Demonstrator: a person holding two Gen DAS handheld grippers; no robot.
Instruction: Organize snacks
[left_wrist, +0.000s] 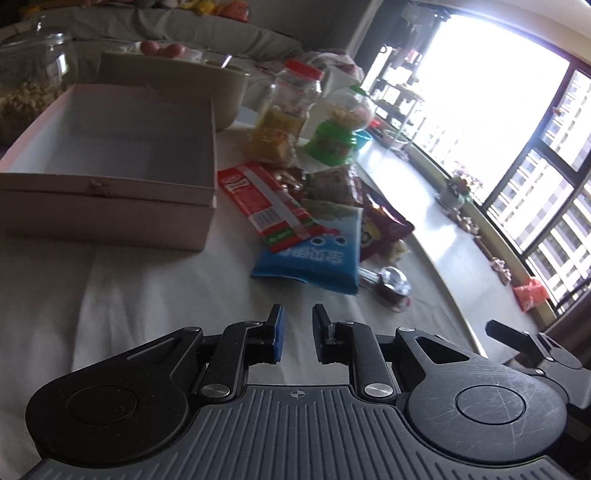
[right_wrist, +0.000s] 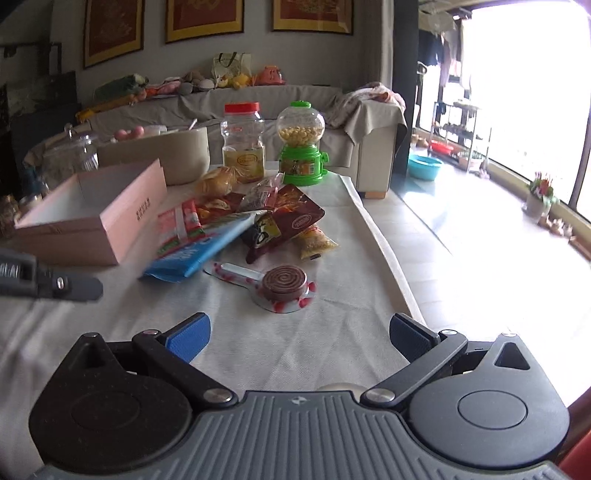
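Snacks heaped beside an empty box, both my tongs bare.

On the cloth-covered table (right_wrist: 314, 354) the pink box (right_wrist: 92, 221) sits open toward the left edge, and the packets lie piled just beside it: the blue packet (left_wrist: 314, 258) largest, the red-and-white packet (left_wrist: 266, 203) overlapping it, the spiral lollipop (right_wrist: 284, 282) nearest me. All look light, crinkly and slippery (I'd pinch a sealed edge, and the lollipop by its stick). My left gripper (left_wrist: 297, 334) is drawn together on nothing; my right gripper (right_wrist: 299, 338) stands wide apart.
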